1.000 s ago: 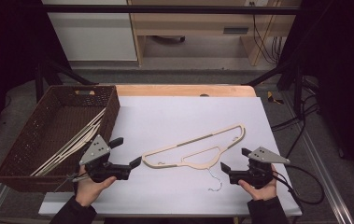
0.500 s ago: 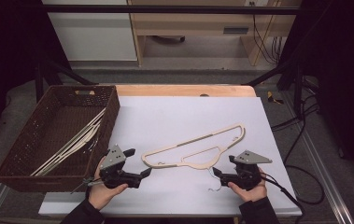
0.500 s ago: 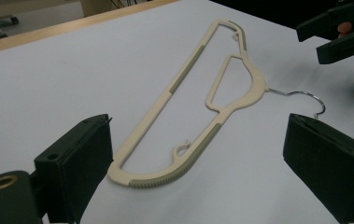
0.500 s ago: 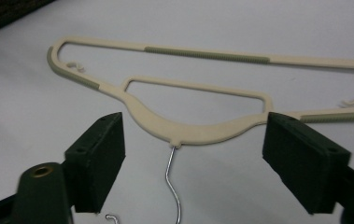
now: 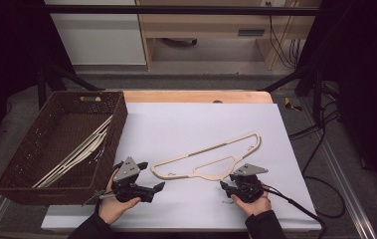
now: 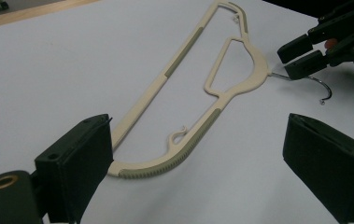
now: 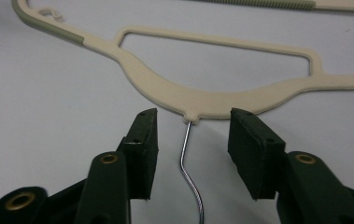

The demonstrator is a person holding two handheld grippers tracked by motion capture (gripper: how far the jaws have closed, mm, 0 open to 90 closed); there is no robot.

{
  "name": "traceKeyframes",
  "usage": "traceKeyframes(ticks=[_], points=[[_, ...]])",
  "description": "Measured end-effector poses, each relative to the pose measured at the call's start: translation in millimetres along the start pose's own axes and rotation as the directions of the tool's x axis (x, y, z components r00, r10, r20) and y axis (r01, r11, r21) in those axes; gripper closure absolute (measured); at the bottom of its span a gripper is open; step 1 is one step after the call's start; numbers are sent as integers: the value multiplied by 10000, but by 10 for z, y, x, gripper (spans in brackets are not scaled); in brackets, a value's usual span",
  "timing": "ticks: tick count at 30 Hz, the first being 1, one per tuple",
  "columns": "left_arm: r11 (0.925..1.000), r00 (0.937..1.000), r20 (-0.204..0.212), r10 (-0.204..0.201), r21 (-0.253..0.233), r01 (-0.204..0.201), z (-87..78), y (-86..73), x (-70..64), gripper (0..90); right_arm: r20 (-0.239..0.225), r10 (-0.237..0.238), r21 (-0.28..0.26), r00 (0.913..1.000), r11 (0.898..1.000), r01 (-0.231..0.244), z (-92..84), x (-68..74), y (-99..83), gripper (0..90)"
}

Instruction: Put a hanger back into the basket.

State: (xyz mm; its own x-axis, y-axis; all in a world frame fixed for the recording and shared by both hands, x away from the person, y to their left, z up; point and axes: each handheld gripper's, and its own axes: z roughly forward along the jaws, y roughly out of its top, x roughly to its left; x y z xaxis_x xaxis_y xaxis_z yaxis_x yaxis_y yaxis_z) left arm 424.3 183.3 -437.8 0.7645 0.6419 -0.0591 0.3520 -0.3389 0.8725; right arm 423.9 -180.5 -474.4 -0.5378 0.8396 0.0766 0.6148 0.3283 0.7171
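A: Right gripper (image 7: 191,128)'s been closing, hook (image 7: 189,158) between its pads, untouched
B: Left gripper (image 6: 198,154) gapes wide, hanger (image 6: 198,88) flat on the table (image 5: 186,119) just ahead

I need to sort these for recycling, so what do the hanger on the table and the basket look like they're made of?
Hanger: likely matte cream plastic, with ribbed greyish grip strips; its hook is thin shiny wire, probably metal. Basket: dark brown woven wicker or rattan-look material, judging by its open weave.
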Motion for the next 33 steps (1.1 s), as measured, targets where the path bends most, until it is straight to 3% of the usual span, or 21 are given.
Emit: traceKeyframes(ticks=[6, 7, 8, 12, 15, 16, 22, 33], points=[[10000, 10000, -33, 38, -60, -38, 0, -4, 3, 82, 184, -2, 246, 9998, 9997, -3, 45, 40, -9, 675], [10000, 10000, -34, 60, -37, -60, -1, -7, 3, 82, 251, -66, 280, 9997, 9996, 59, 44, 44, -7, 695], [10000, 10000, -60, 62, -12, -62, 2, -12, 0, 81, 450, -422, 350, 9981, 9986, 407, 47, 53, -5, 743], [10000, 10000, -73, 66, 36, -65, 12, -19, -3, 82, 640, -766, 531, 9950, 9959, 733, 59, 135, 8, 843], [10000, 9999, -82, 67, 29, -67, 11, -19, -6, 81, 707, -669, 604, 9952, 9962, 627, 61, 149, 16, 850], [10000, 9999, -85, 70, 26, -70, 11, -19, -7, 82, 694, -239, 686, 9973, 9975, 192, 60, 153, 28, 859], [10000, 10000, -42, 57, 79, -57, 29, -17, -18, 83, 666, 341, 725, 9972, 9966, -389, 58, 136, 44, 891], [9990, 9991, 148, 386, 240, -389, 144, 73, -105, 90, 697, 449, 641, 9966, 9967, -494, -34, 80, 101, 894]])
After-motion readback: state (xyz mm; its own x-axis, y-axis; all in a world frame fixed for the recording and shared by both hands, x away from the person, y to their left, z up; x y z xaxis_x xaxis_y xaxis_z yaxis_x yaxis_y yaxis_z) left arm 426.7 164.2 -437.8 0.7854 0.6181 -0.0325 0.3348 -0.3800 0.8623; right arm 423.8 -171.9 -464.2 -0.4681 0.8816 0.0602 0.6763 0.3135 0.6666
